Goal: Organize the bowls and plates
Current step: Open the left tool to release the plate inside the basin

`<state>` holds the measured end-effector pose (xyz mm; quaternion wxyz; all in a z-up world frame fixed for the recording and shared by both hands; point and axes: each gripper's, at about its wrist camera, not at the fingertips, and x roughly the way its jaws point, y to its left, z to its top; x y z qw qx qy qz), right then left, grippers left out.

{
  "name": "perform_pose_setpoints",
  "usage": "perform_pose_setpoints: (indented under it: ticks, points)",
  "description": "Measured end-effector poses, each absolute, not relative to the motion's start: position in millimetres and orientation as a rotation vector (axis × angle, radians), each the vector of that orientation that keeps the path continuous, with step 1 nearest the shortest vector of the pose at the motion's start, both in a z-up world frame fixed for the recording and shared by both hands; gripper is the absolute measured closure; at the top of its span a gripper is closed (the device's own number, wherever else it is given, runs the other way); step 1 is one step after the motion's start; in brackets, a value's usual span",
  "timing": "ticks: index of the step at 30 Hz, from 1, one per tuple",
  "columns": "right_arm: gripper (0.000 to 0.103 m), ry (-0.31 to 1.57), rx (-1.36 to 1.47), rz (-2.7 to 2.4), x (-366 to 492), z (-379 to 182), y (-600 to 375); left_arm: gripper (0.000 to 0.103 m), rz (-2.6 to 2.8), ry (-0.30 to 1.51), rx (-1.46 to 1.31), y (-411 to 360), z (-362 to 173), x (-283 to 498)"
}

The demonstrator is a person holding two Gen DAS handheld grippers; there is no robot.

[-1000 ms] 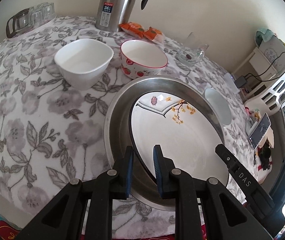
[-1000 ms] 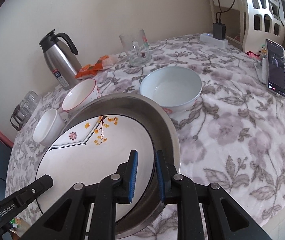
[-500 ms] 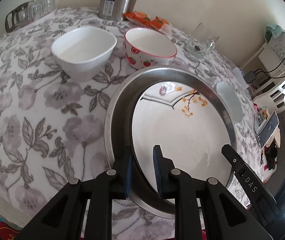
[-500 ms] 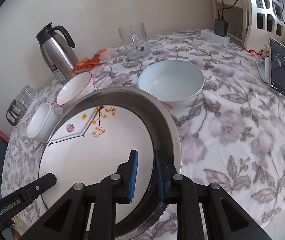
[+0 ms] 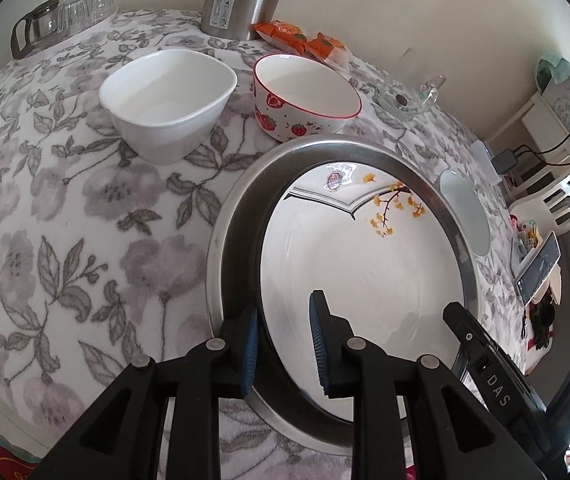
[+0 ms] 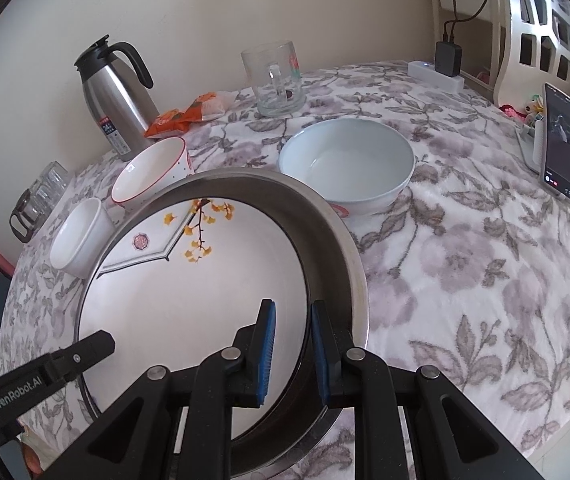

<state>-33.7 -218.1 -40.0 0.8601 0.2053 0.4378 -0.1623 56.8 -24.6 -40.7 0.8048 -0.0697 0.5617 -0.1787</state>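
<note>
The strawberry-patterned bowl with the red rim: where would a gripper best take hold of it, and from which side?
Grip the strawberry-patterned bowl with the red rim by its thin rim, coming from above on the near side that faces the steel tray, one finger inside, one outside. It stands upright and empty. The square white bowl stands close on one side, so that side is probably tighter.

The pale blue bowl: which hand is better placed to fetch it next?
Probably the right. The pale blue bowl sits just beyond the steel pan on the right tool's side, though that tool first has to let go of the plate rim.
</note>
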Motion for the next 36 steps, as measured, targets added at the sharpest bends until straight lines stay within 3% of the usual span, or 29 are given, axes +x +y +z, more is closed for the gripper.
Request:
perform_pose_setpoints:
  ticks: [8, 12, 22, 23, 25, 27, 30, 33, 36]
  points:
    - [0.084, 0.917, 0.430, -0.342, -33.1, -39.1, -218.9, 0.071, -0.388, 1.208, -0.159, -26.2, -41.0, 55.1]
    - [0.083, 0.889, 0.432, -0.350, -36.1, -34.0, -220.3, 0.061, -0.384, 1.200, -0.163, -25.2, -37.6, 52.9]
    - [0.083, 0.870, 0.432, -0.343, -38.5, -28.9, -221.6, 0.058, -0.407, 1.091, -0.140, -23.8, -12.3, 42.6]
    - [0.081, 0.872, 0.429, -0.343, -38.1, -29.0, -221.1, 0.056, -0.403, 1.089, -0.132, -24.7, -12.1, 42.2]
    - [0.067, 0.874, 0.426, -0.342, -38.1, -29.2, -220.7, 0.050, -0.389, 1.098, -0.116, -25.5, -13.6, 42.8]
    - [0.051, 0.866, 0.432, -0.318, -37.6, -28.4, -219.1, 0.049, -0.371, 1.116, -0.101, -25.3, -16.8, 44.2]
    - [0.042, 0.865, 0.395, -0.304, -35.5, -27.0, -213.2, 0.047, -0.344, 1.133, -0.090, -23.3, -21.2, 45.8]
    - [0.037, 0.858, 0.367, -0.289, -34.3, -25.0, -208.4, 0.022, -0.321, 1.131, -0.086, -20.3, -22.1, 46.4]
    - [0.034, 0.845, 0.358, -0.287, -34.5, -23.3, -207.3, 0.021, -0.304, 1.124, -0.075, -19.1, -22.1, 47.3]
